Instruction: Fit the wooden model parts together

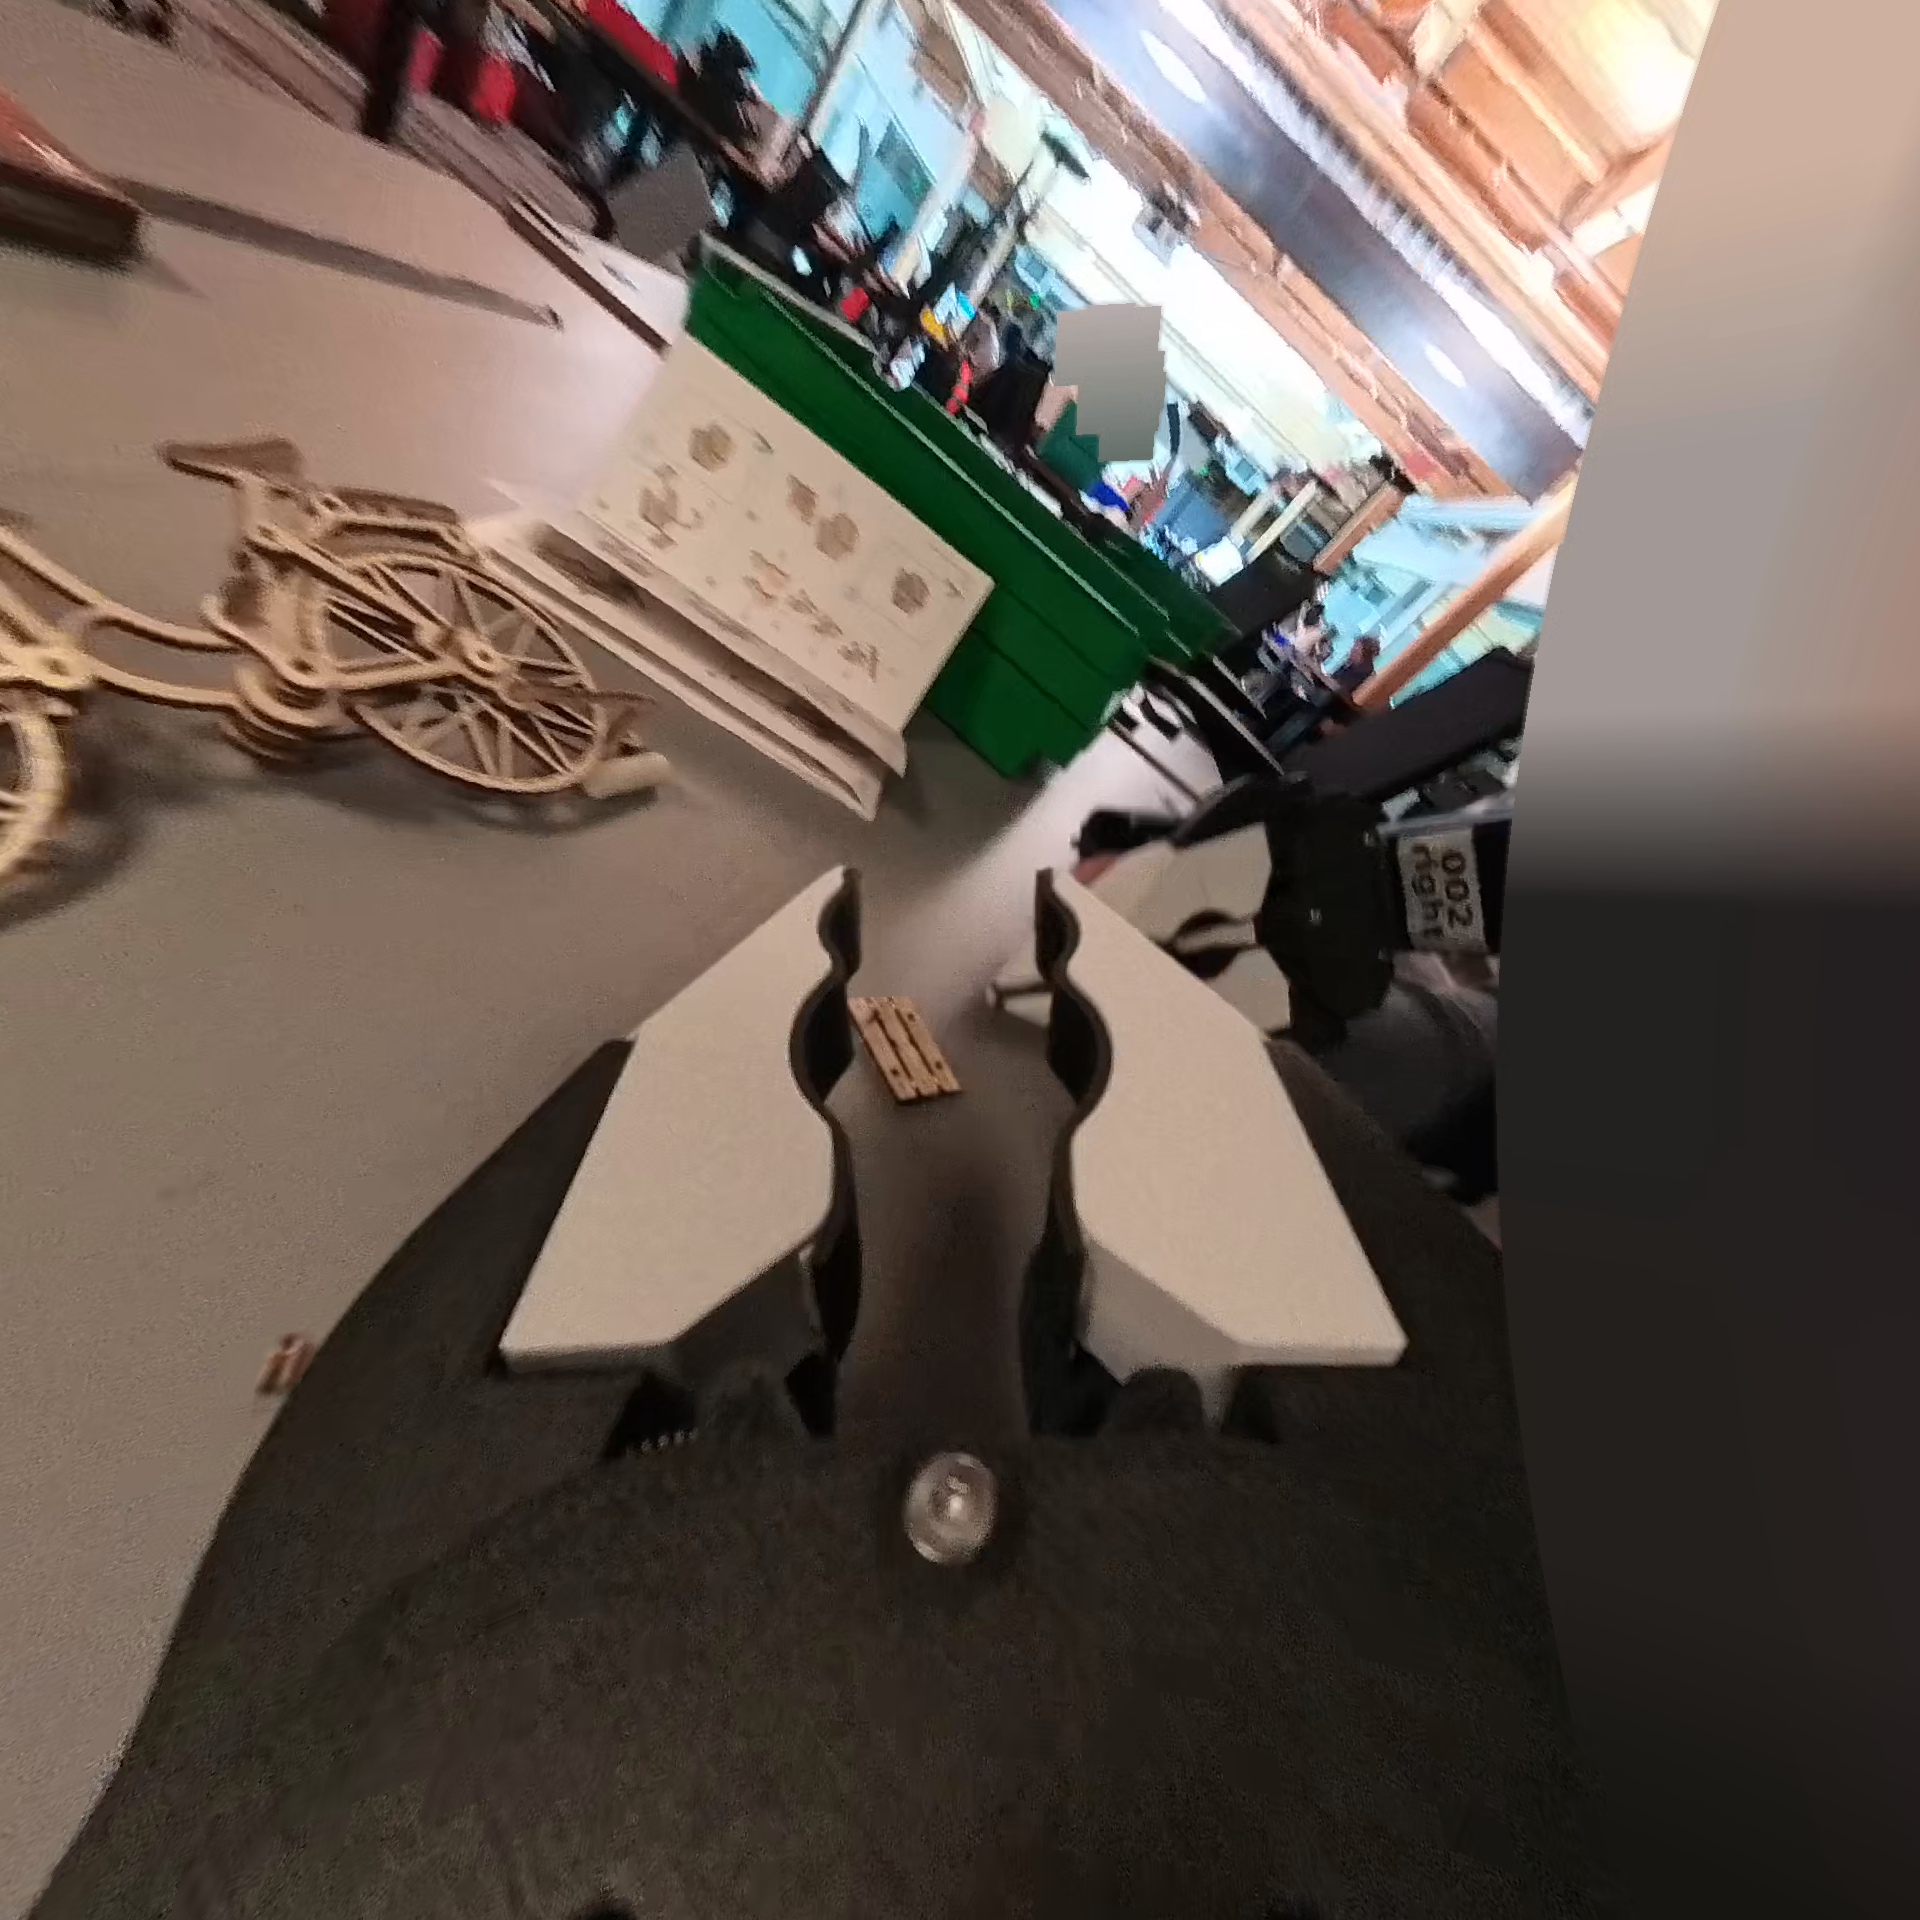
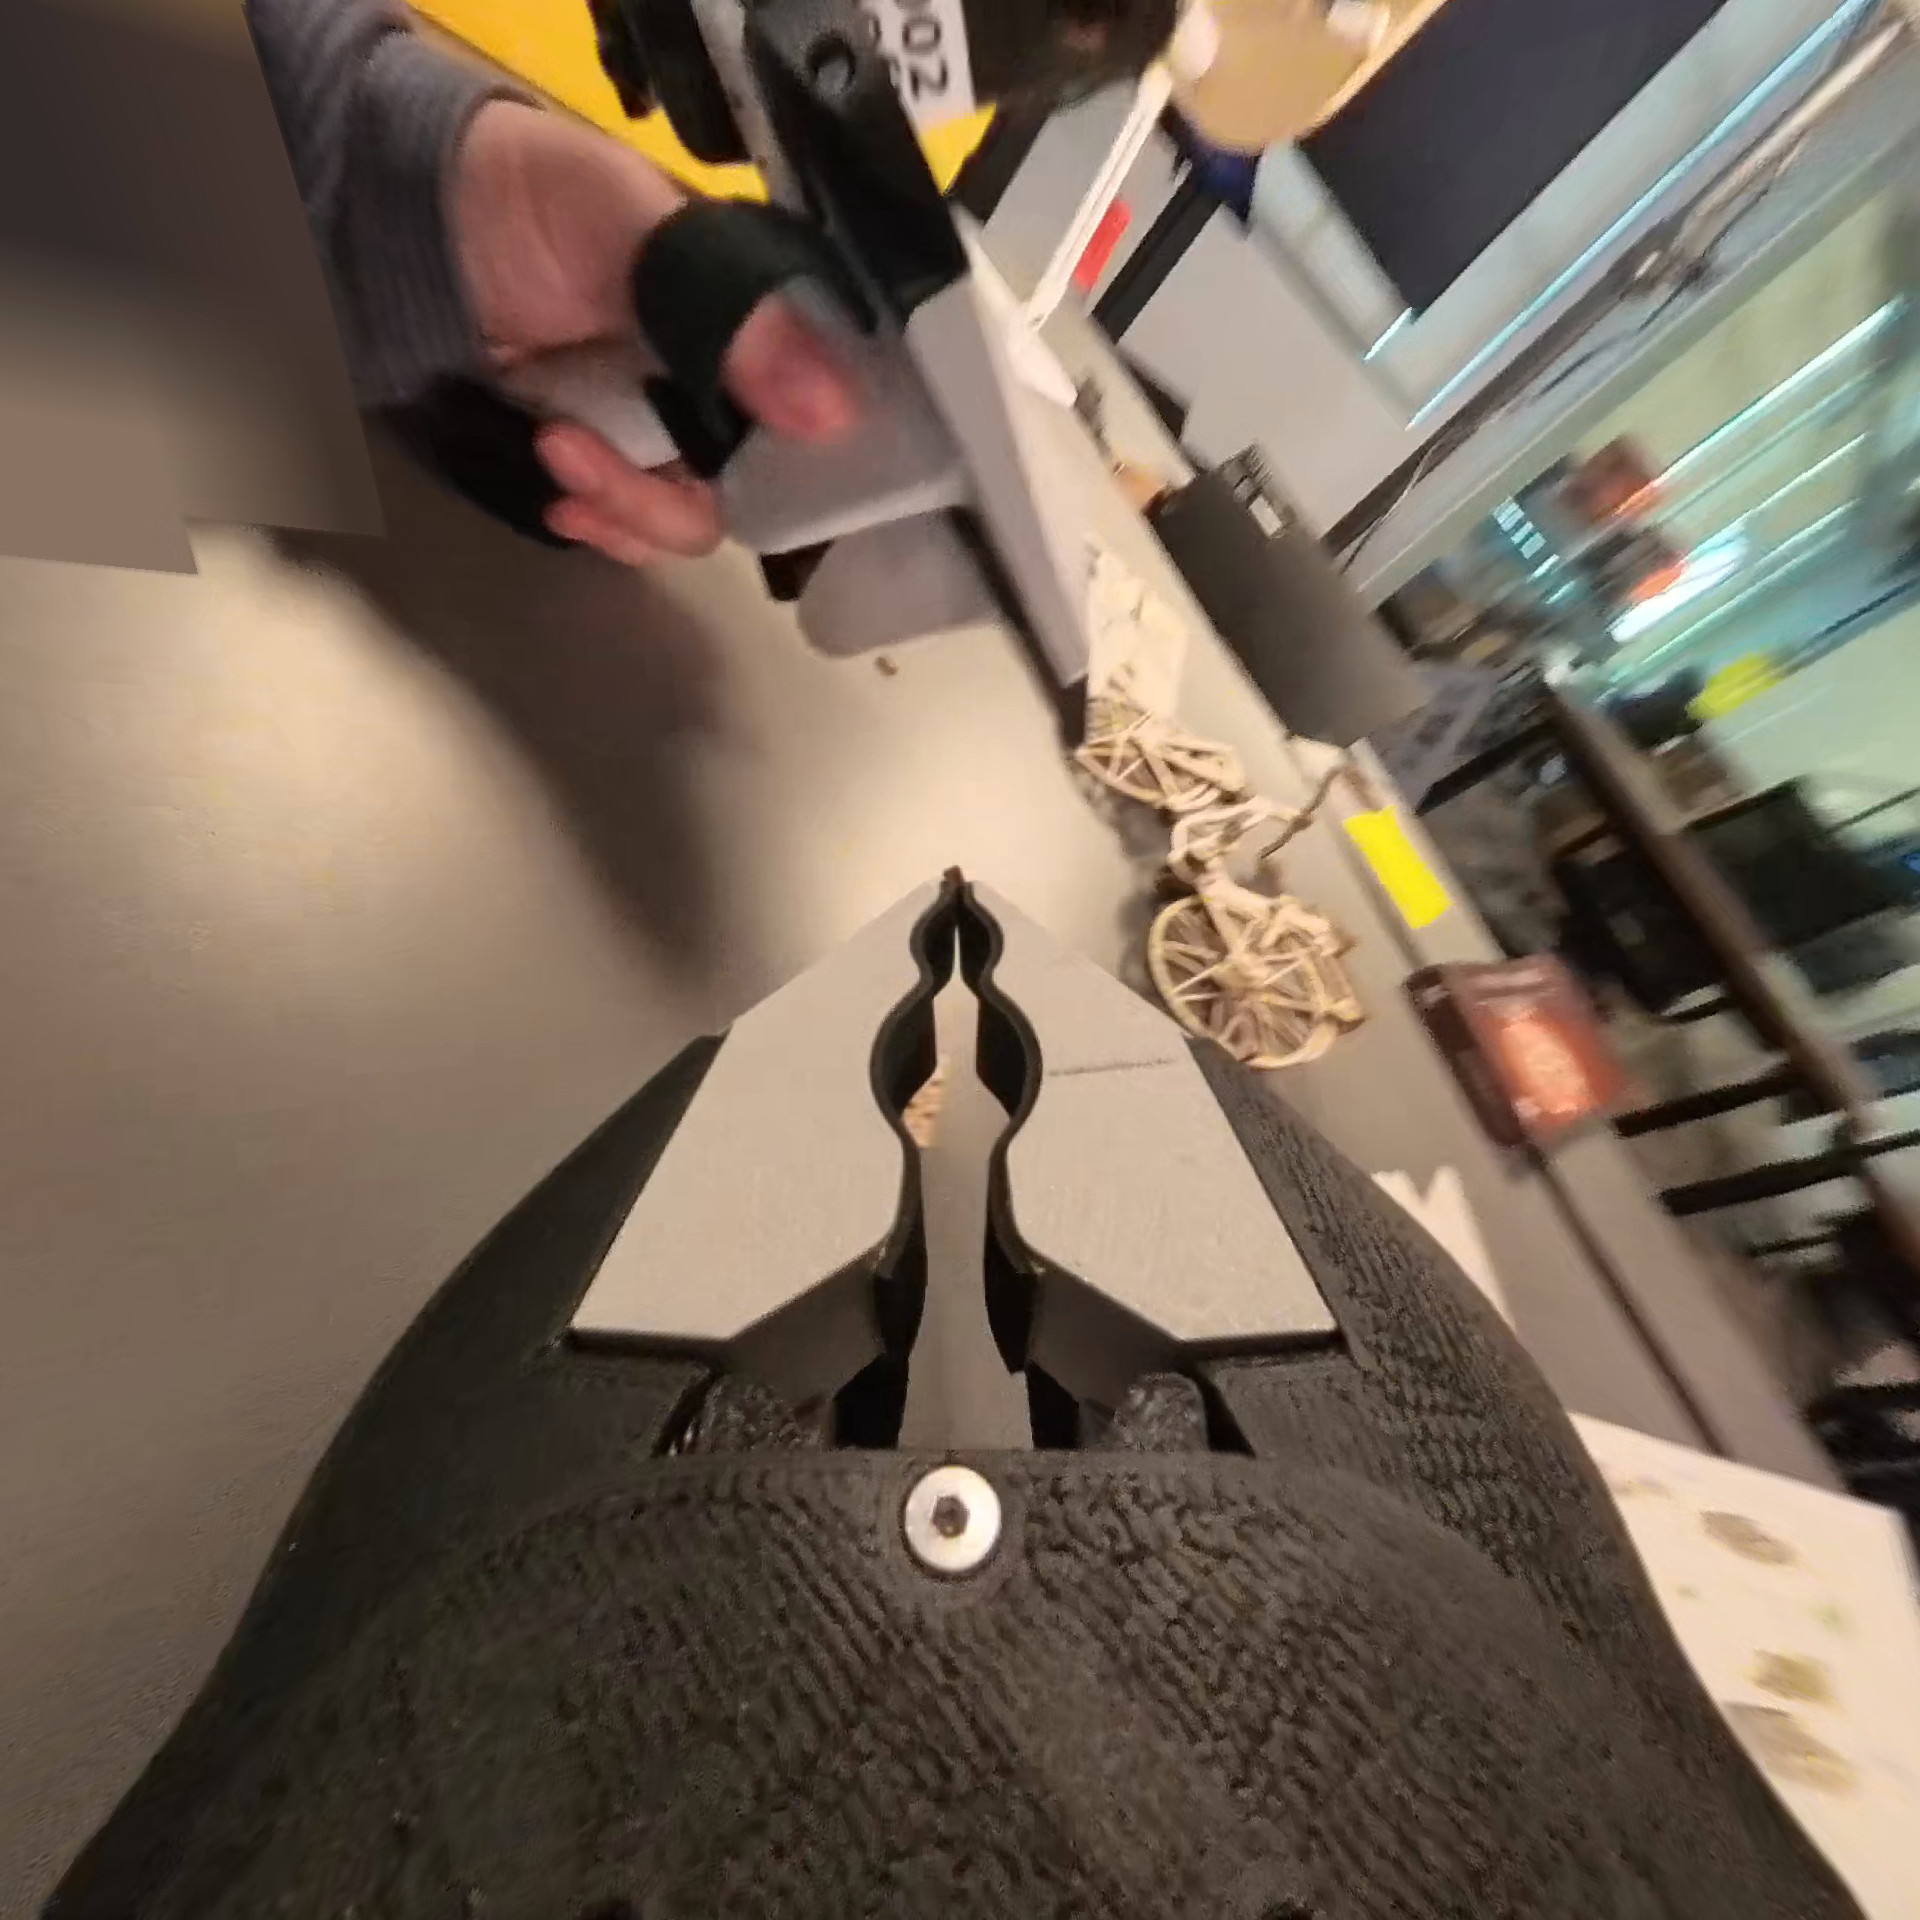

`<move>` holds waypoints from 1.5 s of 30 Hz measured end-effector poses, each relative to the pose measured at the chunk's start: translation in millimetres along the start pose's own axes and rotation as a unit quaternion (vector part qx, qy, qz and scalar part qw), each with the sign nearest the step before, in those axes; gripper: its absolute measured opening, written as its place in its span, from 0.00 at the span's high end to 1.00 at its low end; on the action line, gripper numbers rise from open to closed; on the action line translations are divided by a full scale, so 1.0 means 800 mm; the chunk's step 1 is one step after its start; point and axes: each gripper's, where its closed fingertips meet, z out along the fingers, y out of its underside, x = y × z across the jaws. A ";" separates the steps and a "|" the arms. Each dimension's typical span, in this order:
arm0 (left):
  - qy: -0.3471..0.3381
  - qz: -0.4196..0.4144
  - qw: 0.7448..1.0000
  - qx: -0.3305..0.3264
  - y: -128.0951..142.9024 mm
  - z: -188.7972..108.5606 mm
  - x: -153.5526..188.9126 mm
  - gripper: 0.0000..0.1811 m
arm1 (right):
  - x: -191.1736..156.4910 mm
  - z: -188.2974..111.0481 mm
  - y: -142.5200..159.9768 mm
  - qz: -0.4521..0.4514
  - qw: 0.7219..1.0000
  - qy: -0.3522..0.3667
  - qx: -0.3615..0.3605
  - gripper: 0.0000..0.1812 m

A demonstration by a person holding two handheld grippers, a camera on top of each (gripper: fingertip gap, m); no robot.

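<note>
1. Wooden bicycle model [image 1: 364, 644] lying on its side on the desk [image 1: 260, 1039], largely built: frame and spoked wheels already joined.
2. Small slotted wooden part [image 1: 904, 1049] loose on the desk, well apart from the bicycle, not yet fitted.
3. Left gripper [image 1: 945, 883] poised just above that part, jaws spread wide, holding nothing.
4. Right gripper [image 2: 956, 883] with jaws pressed together at the tips; possibly a tiny brown bit pinched there, too small to tell.
5. Another tiny wooden scrap [image 1: 283, 1363] near the left gripper's body, likewise unused.
6. Printed instruction sheet [image 1: 790, 561] propped beyond the bicycle, against a green crate [image 1: 1018, 644].
7. Judged late in the task: main assembly done, small loose parts left to pick up and slot in.
</note>
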 end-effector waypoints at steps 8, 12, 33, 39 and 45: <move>-0.050 0.036 0.998 -0.029 0.012 0.010 -0.007 0.86 | 0.011 0.003 0.006 -0.097 0.995 0.015 0.013 1.00; -0.012 0.013 0.999 -0.031 0.012 0.008 0.001 0.86 | 0.023 -0.003 0.001 -0.086 0.995 0.039 0.025 1.00; 0.033 0.003 0.996 -0.084 0.037 0.027 0.023 0.96 | 0.009 -0.006 -0.016 -0.175 0.982 0.064 0.041 1.00; 0.047 -0.009 0.995 -0.087 0.038 0.026 0.027 1.00 | 0.008 -0.007 -0.018 -0.181 0.980 0.065 0.044 1.00; 0.074 0.034 0.996 -0.043 0.023 0.021 0.041 1.00 | 0.028 -0.023 -0.034 -0.019 0.992 0.044 0.120 0.99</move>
